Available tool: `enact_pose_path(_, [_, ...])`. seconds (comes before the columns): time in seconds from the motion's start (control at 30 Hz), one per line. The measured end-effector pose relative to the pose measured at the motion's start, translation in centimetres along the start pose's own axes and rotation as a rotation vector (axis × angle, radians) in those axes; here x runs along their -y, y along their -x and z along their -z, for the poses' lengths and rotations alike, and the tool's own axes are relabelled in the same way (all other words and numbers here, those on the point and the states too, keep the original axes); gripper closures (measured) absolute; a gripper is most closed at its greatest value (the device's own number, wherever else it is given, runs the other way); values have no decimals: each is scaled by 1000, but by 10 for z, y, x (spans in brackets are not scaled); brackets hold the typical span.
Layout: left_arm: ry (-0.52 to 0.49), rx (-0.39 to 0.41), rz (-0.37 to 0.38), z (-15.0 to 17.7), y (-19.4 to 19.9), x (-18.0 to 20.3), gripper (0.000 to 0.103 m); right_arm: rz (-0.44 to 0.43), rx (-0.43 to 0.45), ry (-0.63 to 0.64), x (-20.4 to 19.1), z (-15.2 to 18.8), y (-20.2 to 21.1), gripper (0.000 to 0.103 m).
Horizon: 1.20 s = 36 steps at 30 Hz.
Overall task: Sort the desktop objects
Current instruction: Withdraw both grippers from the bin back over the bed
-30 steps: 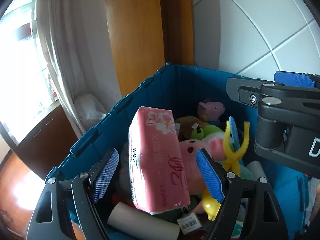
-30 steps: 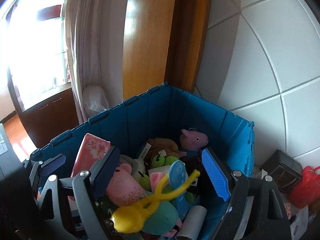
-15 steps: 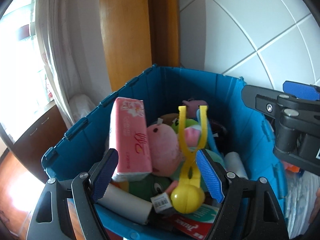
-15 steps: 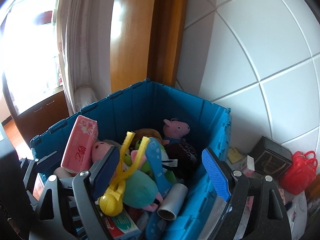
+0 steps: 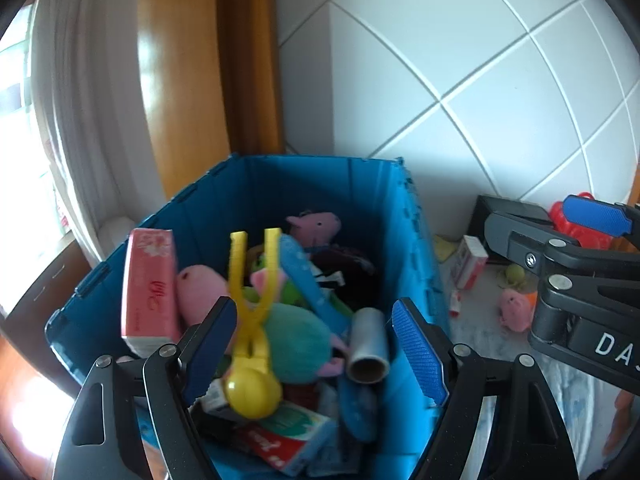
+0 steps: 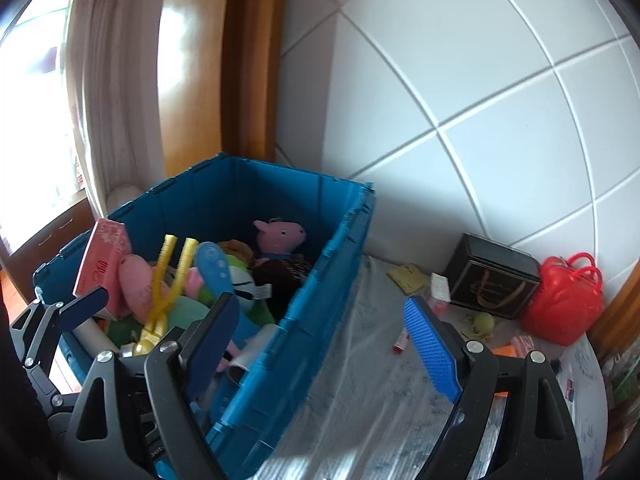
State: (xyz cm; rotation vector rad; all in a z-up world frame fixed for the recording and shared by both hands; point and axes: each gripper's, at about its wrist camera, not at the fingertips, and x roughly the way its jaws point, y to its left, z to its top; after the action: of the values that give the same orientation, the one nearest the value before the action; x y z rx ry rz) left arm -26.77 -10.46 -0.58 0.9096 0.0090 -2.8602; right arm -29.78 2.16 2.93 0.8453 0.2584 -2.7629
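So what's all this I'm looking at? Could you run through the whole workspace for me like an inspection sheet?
Surface: table under a pale patterned cover.
Job's things: blue crate packed with plush toys, a pink tissue pack, yellow tongs, a roll; pink pig plush at the back.
Clutter: black box, red bag, small pink plush, small carton, paper scraps.
Grippers: left gripper open, empty, over the crate; right gripper open, empty.
Cables: nothing seen.
Surroundings: white tiled wall, wooden frame, curtain, bright window.
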Motion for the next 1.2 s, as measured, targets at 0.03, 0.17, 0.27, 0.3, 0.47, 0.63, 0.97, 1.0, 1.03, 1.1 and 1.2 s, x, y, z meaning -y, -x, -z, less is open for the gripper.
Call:
enact_pose_path(0.03, [-6,2,6,0,1,9,23,2,4,-7,9,3,2,18])
enact_pose_path(0.17, [-23,13,17,0,7,46,22,8,6,-20,44,15,9,18])
enact_pose_path(0.27, [-23,20,16,0,11,75,23,7,6,-22,72,24,12,18])
enact_pose_path(0.3, [-23,22,15,0,12,86,23,4,7,-24,84,28,13,18])
enact_pose_path(0.47, [-24,12,15,8,11,154,23,0,-6,-42,152,55,17,18])
enact_pose_path(0.63, [-49,-38,37,23,-3,231,22,10,-50,-95,235,92,16,13])
enact_pose_path(0.97, [-89,-259,47,55,-79,301,22,109,-212,-271,385,178,-10,0])
enact_pose_path(1.0, [-95,-277,42,59,-89,302,22,121,-231,-288,397,188,-14,0])
enact_pose_path(1.03, [-103,-290,36,64,-98,303,22,132,-250,-302,407,196,-18,0])
enact_pose_path(1.1, [-112,-314,18,72,-116,303,22,153,-292,-328,426,213,-29,0])
enact_pose_path(1.2, [-116,-352,9,83,-141,299,22,182,-355,-356,449,241,-46,0])
